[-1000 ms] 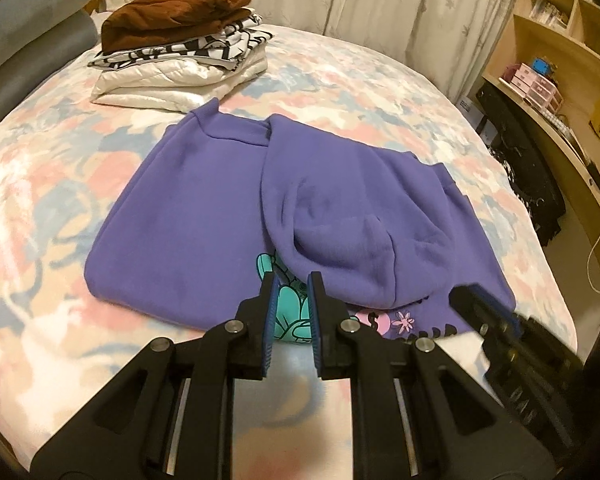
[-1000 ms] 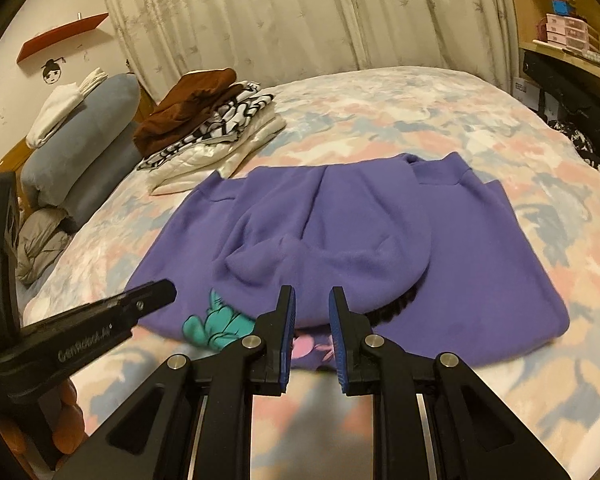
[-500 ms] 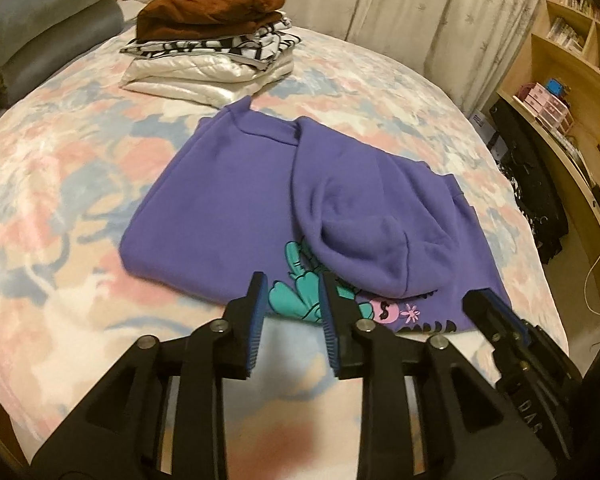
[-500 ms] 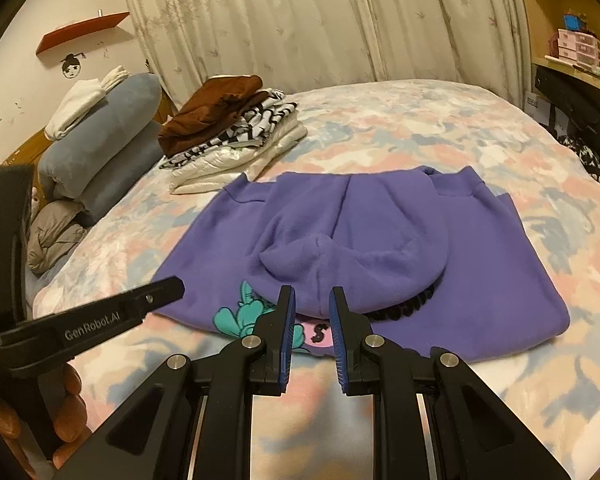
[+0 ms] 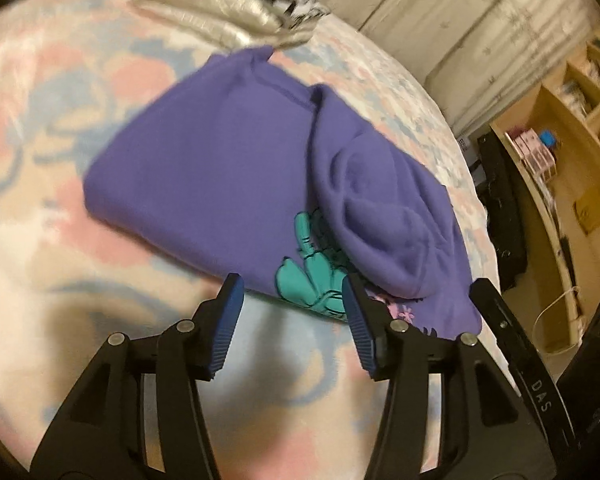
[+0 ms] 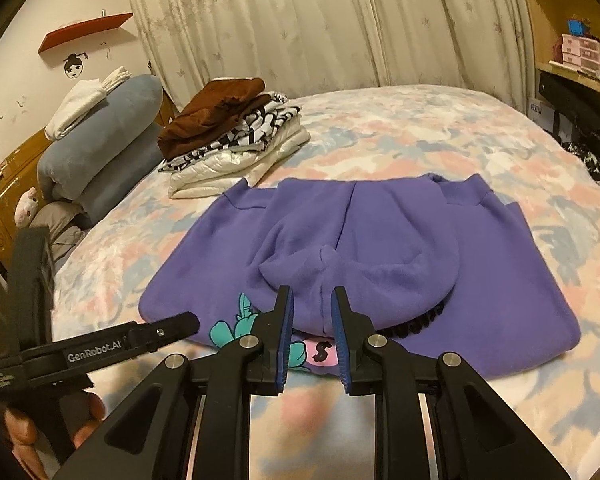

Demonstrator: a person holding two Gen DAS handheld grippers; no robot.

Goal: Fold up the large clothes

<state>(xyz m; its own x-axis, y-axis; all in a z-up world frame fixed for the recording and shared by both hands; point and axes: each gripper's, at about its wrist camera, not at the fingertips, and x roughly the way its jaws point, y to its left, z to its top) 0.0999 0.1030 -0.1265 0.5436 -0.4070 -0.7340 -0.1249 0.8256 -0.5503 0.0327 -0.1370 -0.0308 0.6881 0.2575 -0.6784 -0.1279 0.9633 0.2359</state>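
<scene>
A purple hoodie (image 5: 228,184) (image 6: 480,264) lies flat on the floral bed, sleeves folded in, its hood (image 6: 360,252) laid down over the front. A teal and pink print (image 5: 308,276) shows at the near hem. My left gripper (image 5: 290,300) is open and empty, its fingers just above the near hem at the print. My right gripper (image 6: 310,312) is open only a narrow gap and empty, hovering over the near hem below the hood. The left gripper's finger also shows in the right wrist view (image 6: 156,332).
A stack of folded clothes (image 6: 232,136) with a brown top sits at the far left of the bed (image 6: 440,128). Grey pillows (image 6: 100,144) lie by the headboard. Curtains hang behind. Wooden shelves (image 5: 572,128) and dark bags stand right of the bed.
My left gripper has opened wide and moved in low toward the hoodie's near hem, its view blurred by motion. My right gripper has barely moved.
</scene>
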